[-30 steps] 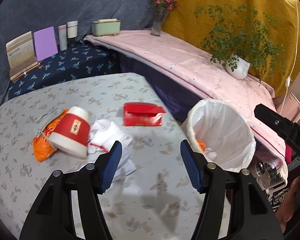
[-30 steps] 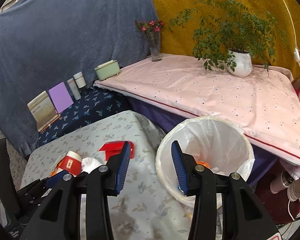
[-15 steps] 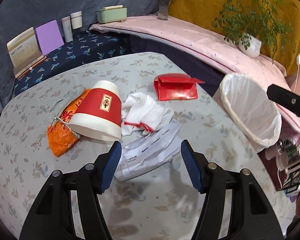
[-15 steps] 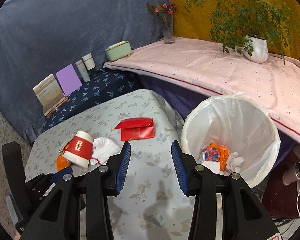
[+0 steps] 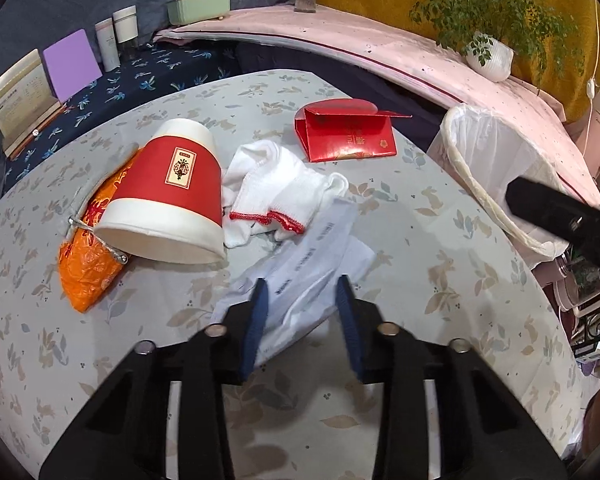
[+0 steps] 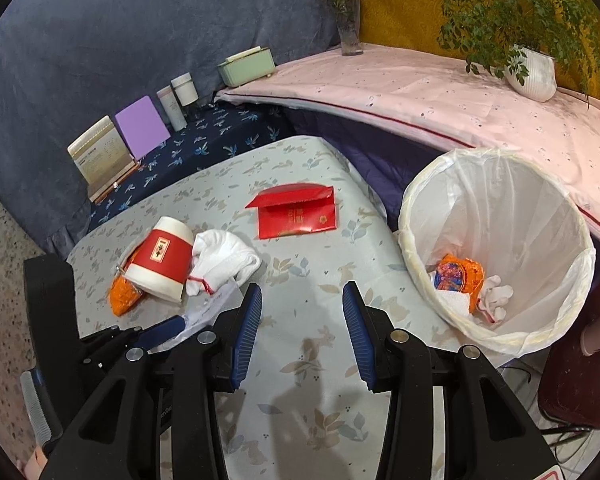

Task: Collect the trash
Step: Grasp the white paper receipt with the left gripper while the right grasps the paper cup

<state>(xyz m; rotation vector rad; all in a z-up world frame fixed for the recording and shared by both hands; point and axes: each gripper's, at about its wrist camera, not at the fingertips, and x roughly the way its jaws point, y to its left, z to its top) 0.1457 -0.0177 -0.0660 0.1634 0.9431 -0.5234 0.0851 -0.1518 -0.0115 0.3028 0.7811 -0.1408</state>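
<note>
On the table lie one red-and-white paper cup [image 5: 168, 196], one orange wrapper [image 5: 86, 264], one white cloth [image 5: 276, 192], one printed plastic sleeve [image 5: 308, 272] and one red envelope [image 5: 344, 136]. One lined bin [image 6: 500, 248] stands right. Two potted or vased plants sit far behind.

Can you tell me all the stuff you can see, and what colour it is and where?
cup: 1, red and white, on its side on the table, left
wrapper: 1, orange, partly under the cup
sock: 1, white with red trim, right of the cup
paper: 1, white, printed, between the left gripper's fingers
envelope: 1, red, far side of the table
bin: 1, white liner, beside the table, trash inside
table: 1, grey leaf-print cloth
plant: 1, green, white pot, pink shelf
vase: 1, glass, pink flowers
box: 1, green, shelf end
left gripper: 1, black, blue pads, open
right gripper: 1, black, blue pads, open, over the table
</note>
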